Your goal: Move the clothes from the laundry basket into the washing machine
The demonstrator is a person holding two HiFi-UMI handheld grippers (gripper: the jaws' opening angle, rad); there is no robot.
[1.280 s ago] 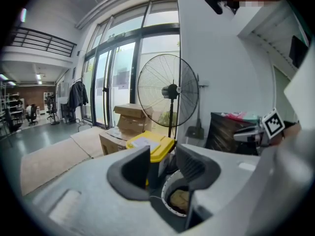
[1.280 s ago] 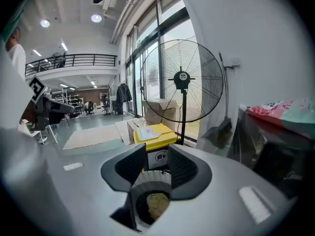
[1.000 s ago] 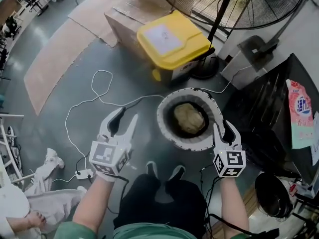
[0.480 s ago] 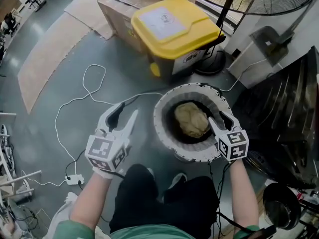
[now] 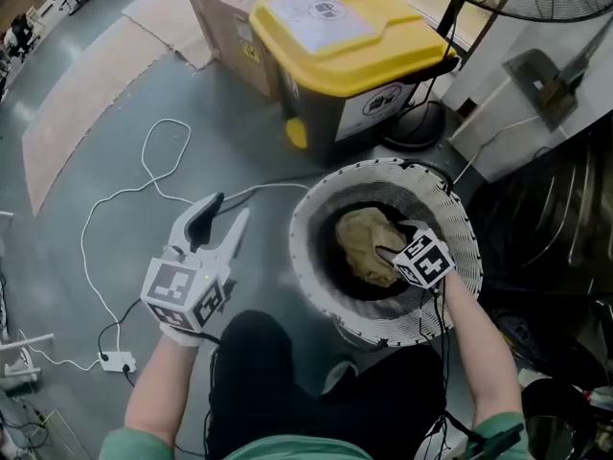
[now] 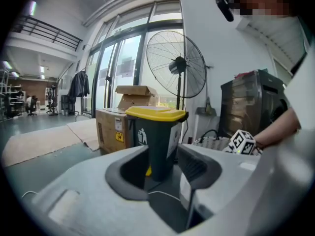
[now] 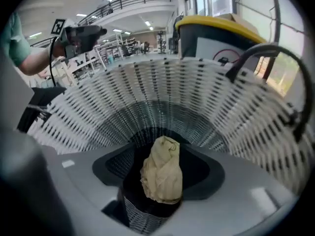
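Note:
A white slatted laundry basket (image 5: 450, 220) stands on the grey floor, and a crumpled yellowish cloth (image 5: 364, 240) lies on its dark bottom. My right gripper (image 5: 388, 253) points steeply down into the basket, just over the cloth. In the right gripper view the cloth (image 7: 162, 173) sits between the jaws of the right gripper (image 7: 162, 183), which have just been opening; the pads do not press on it. My left gripper (image 5: 228, 209) stands open above the floor, left of the basket, with nothing between the fingers. The left gripper (image 6: 162, 166) looks level across the room.
A dark bin with a yellow lid (image 5: 335, 27) stands behind the basket, a cardboard box (image 5: 225, 12) beside it. A white cable (image 5: 144, 175) and power strip (image 5: 115, 360) lie on the floor at left. A fan base (image 5: 421, 127) and a dark appliance (image 5: 565, 218) are at right.
Both grippers have come down. The right one tipped downward and dropped inside the basket toward the cloth, its jaws wider. The basket now looks nearer and larger.

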